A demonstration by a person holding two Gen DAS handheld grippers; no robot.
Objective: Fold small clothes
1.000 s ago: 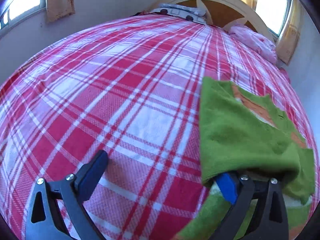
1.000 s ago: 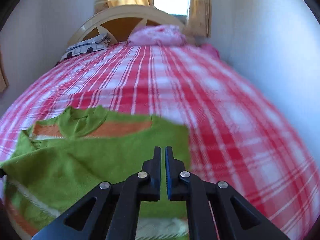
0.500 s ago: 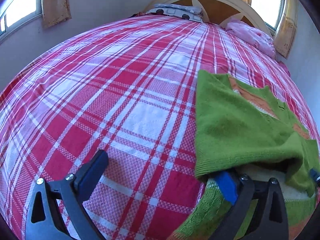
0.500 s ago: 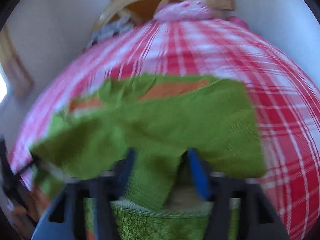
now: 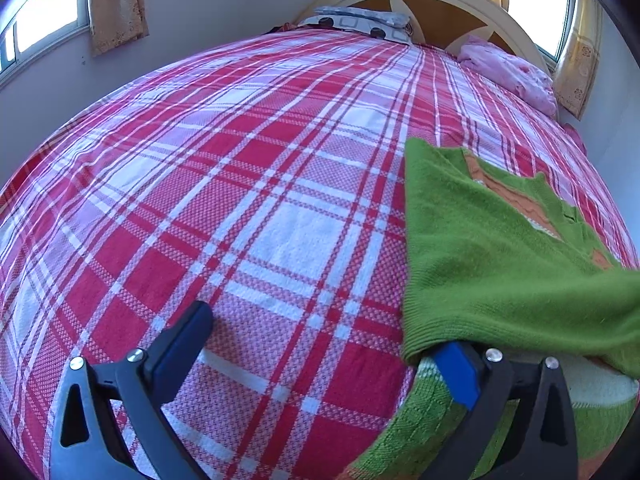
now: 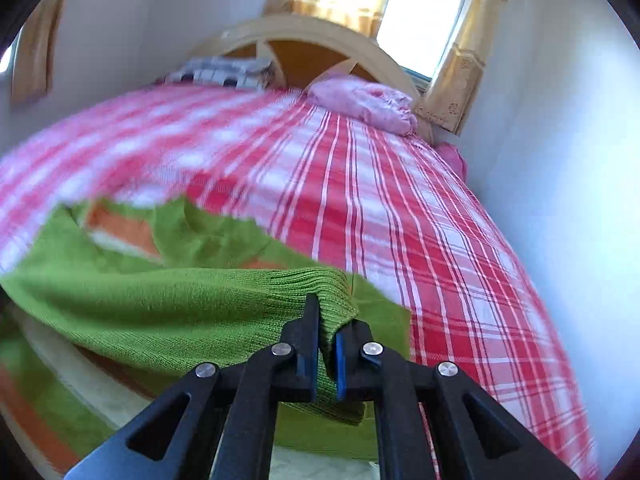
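Note:
A green knit sweater (image 5: 492, 248) with orange and cream stripes lies on the right side of the red plaid bed (image 5: 240, 184). One part is folded over its body. My left gripper (image 5: 320, 344) is open wide just above the bedcover, and its right finger (image 5: 456, 364) is tucked under the edge of the fold. In the right wrist view, my right gripper (image 6: 327, 332) has its jaws closing tight on a ribbed edge of the sweater (image 6: 160, 296). Its pads press on the knit and hold that edge slightly off the bed.
A patterned pillow (image 5: 360, 24) and a pink pillow (image 5: 508, 68) lie by the curved headboard (image 6: 320, 36) at the far end. A white wall (image 6: 560, 200) runs close along the bed's right side. Curtained windows sit behind the headboard and on the left.
My right gripper, shut and empty over the sweater, opened around the ribbed edge, then shut on it, rolling and shifting sideways. The fold now stretches further right. The left gripper stayed put.

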